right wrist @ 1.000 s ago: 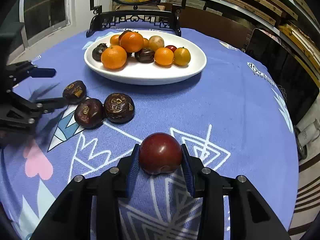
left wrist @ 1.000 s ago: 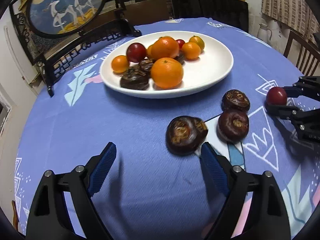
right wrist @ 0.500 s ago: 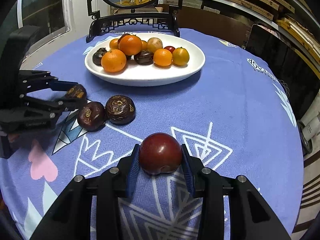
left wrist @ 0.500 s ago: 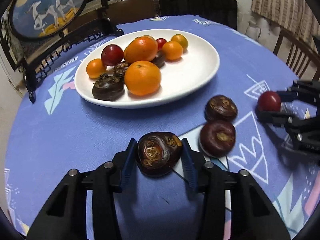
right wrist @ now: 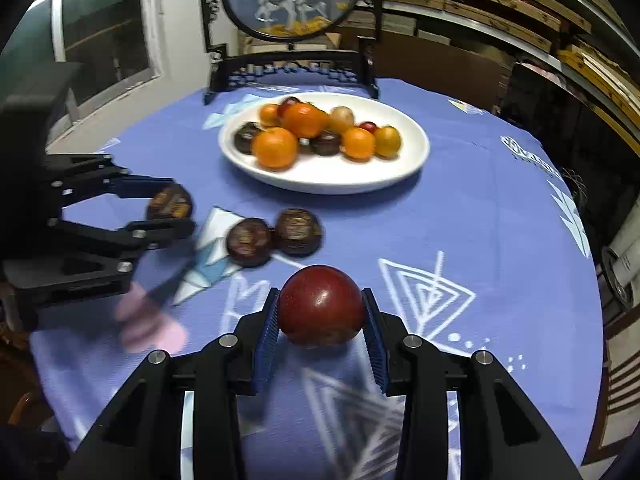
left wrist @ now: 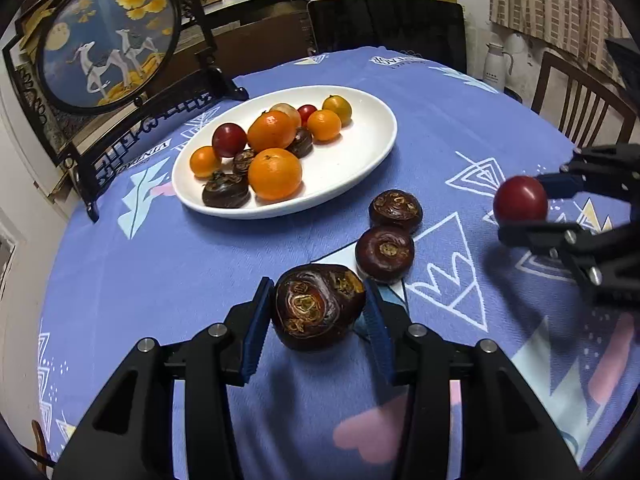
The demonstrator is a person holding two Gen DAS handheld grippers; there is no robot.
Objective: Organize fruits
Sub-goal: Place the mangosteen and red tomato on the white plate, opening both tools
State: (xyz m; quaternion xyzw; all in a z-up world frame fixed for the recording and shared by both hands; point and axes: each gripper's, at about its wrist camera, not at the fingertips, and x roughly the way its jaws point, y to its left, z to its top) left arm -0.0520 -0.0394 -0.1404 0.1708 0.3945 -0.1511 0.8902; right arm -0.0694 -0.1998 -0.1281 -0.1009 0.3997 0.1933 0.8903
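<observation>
blue cloth [left wrist: 160,264] | left gripper [left wrist: 318,312] clamps chestnut [left wrist: 318,306] | right gripper [right wrist: 320,312] clamps plum [right wrist: 320,306] | carry both level to plate [left wrist: 360,160], release low onto bare side

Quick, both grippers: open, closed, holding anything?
Left gripper: closed on a dark brown water chestnut.
Right gripper: closed on a dark red round fruit.
</observation>
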